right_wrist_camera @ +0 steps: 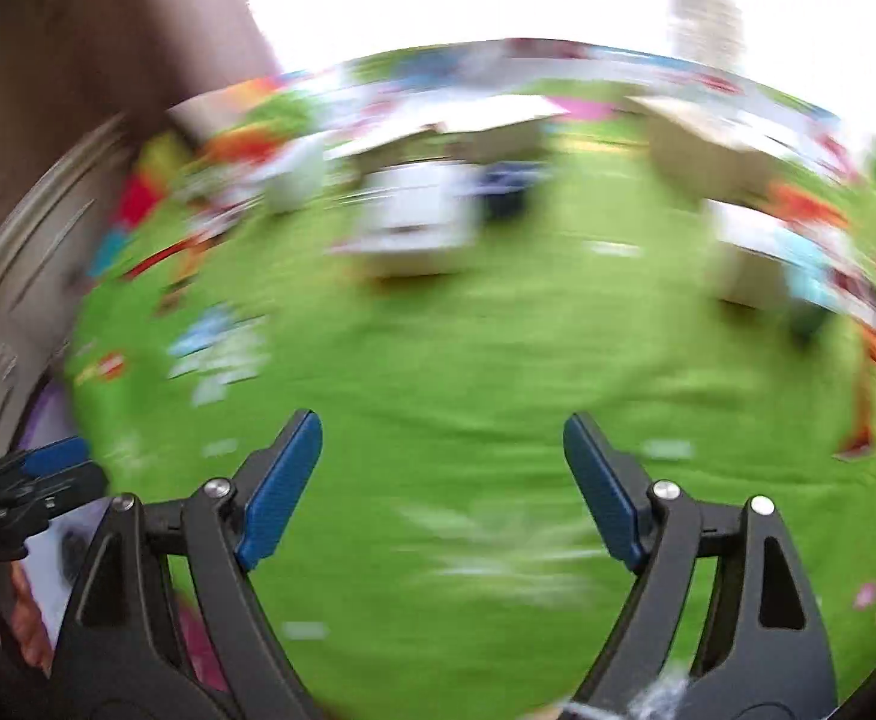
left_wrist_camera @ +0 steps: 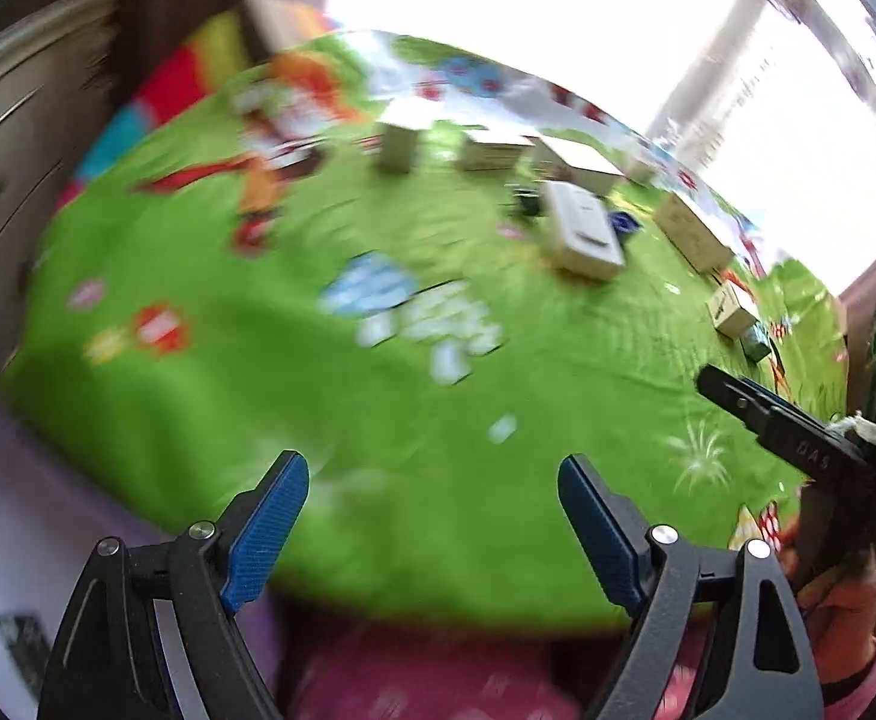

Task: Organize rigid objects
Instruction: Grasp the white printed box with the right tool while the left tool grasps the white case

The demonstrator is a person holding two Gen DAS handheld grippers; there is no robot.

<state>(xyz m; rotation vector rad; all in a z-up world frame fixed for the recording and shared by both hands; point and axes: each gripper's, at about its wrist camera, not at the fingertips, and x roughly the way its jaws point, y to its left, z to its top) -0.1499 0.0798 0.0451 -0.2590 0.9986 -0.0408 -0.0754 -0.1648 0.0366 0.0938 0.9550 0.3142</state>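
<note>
left hand-held gripper [left_wrist_camera: 432,498], black frame with blue pads, jaws spread wide, nothing between them, over the near part of a bright green printed cloth [left_wrist_camera: 318,408] covering a bed. right hand-held gripper [right_wrist_camera: 441,480] same build, also spread and empty, over the green cloth; in the left wrist view one of its fingers shows at the right edge. both views motion-blurred. the rigid objects sit well beyond both grippers on the far half of the cloth: a white flat rectangular box [left_wrist_camera: 582,234] mid-cloth, a small dark blue item [left_wrist_camera: 624,222] just beside it, several beige cardboard boxes [left_wrist_camera: 693,231] toward the far edge, a small cream box [left_wrist_camera: 732,309] at right. bright window [left_wrist_camera: 558,12] behind, wooden drawer unit [left_wrist_camera: 6,138] at left.
</note>
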